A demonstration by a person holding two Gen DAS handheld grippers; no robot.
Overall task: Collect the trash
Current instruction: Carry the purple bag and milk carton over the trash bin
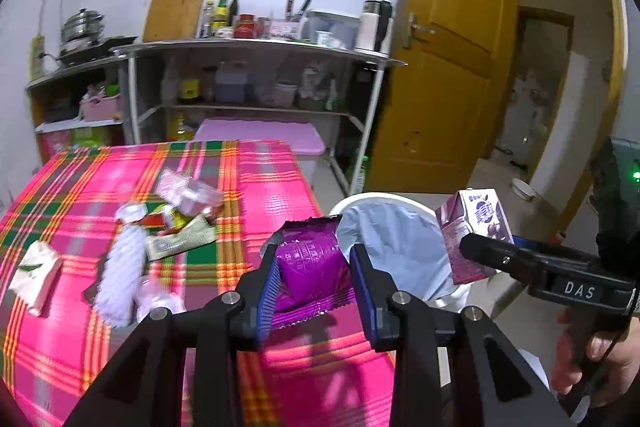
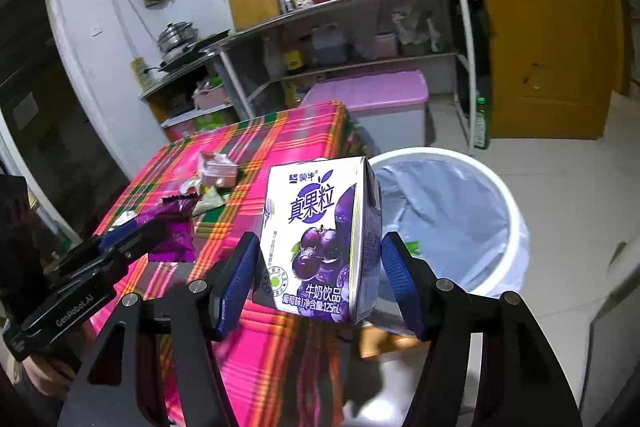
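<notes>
My left gripper is shut on a purple snack wrapper and holds it above the right edge of the pink plaid table, beside the white bin. My right gripper is shut on a purple grape milk carton, upright, between the table edge and the bin, which has a pale blue liner. The carton and the right gripper also show at the right of the left wrist view. The wrapper shows in the right wrist view.
More trash lies on the table: a white green-leaf carton, a white crinkled wrapper, clear plastic packaging and a greenish packet. A metal shelf rack, a pink-lidded box and a yellow door stand behind.
</notes>
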